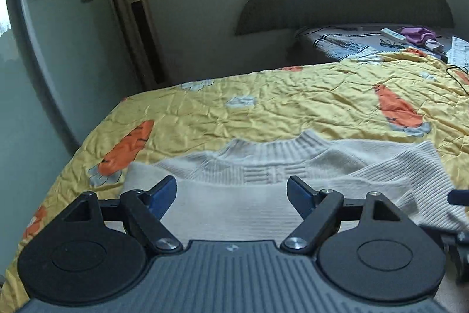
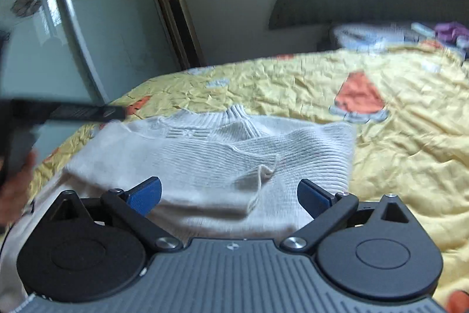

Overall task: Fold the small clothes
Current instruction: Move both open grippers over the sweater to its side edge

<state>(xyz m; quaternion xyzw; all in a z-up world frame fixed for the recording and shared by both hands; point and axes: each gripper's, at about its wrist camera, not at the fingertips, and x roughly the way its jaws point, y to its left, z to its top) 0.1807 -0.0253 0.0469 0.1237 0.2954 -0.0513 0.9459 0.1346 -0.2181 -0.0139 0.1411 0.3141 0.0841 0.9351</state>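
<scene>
Left wrist view: left claw (image 1: pixel 231 191) spread apart, empty, over the cream sweater (image 1: pixel 263 166) near the bed (image 1: pixel 205 113) edge; right claw (image 2: pixel 230 194) likewise spread, holding nothing.

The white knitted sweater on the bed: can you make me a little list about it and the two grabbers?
garment: white ribbed knitted sweater, partly folded, collar pointing away
surface: yellow quilted bedspread with orange carrots
left gripper: open, holding nothing
right gripper: open, holding nothing
far corner: purple cloth, black glasses
</scene>
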